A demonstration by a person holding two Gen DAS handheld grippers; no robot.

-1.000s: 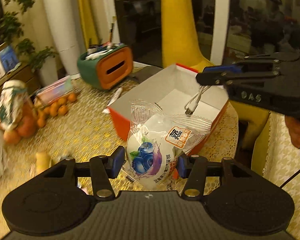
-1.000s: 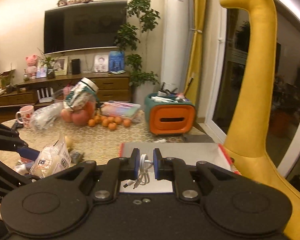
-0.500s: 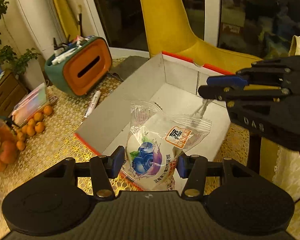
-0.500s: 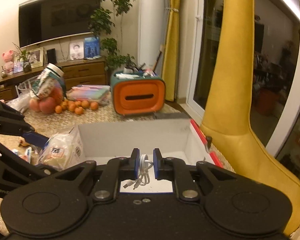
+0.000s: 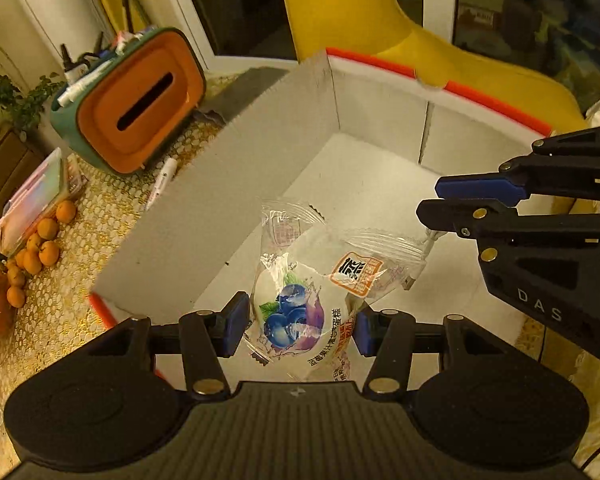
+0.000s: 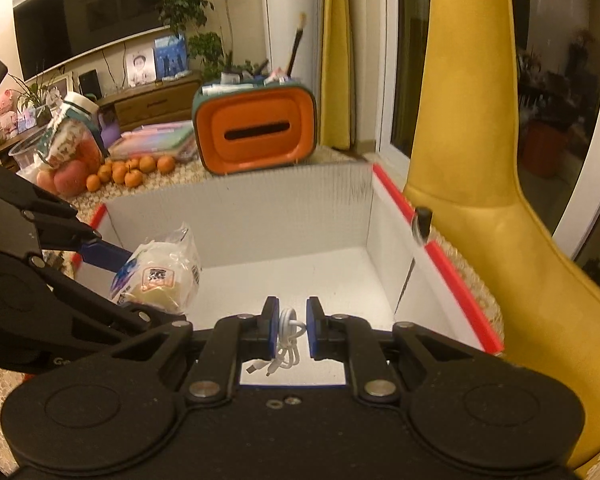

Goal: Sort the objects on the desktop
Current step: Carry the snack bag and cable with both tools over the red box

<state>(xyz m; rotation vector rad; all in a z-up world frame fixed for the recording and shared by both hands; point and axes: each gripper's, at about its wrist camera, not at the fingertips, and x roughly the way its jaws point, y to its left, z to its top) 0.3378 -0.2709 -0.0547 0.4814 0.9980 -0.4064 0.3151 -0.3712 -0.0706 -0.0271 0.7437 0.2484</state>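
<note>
Left wrist view: the left gripper [image 5: 298, 330] is clenching a clear-wrapped snack packet [image 5: 300, 304] printed with blueberries, its blue pads pressing on both sides of the wrapper, the packet hanging over the near part of a white cardboard box [image 5: 220, 184] with red outer edges. Ahead of the jaws and to their right, the right gripper [image 5: 432, 200] is reaching in over the box floor with its jaws drawn tight together; a bit of white cable [image 5: 430, 240] is showing just beneath its tips. Beyond the box, ahead-left of the jaws, an orange-and-teal tissue holder [image 5: 140, 100] is standing on the desk [image 5: 72, 292], a white marker [image 5: 162, 176] is lying between holder and box wall, and small oranges [image 5: 40, 240] are sitting further left. A yellow chair [image 5: 380, 20] is rising behind the box. Right wrist view: the right gripper [image 6: 292, 328] is gripping a coiled white cable [image 6: 288, 344] between its blue pads, jaws nearly closed on it, the loose plugs dangling toward the camera above the box [image 6: 240, 212] floor. Left of the jaws, the left gripper [image 6: 140, 280] is holding the snack packet [image 6: 160, 280] over the box's left portion. Ahead, past the far wall, the tissue holder [image 6: 256, 132] and oranges [image 6: 132, 168] are resting on the desk [image 6: 180, 180]; the yellow chair [image 6: 480, 160] is standing to the right.
</note>
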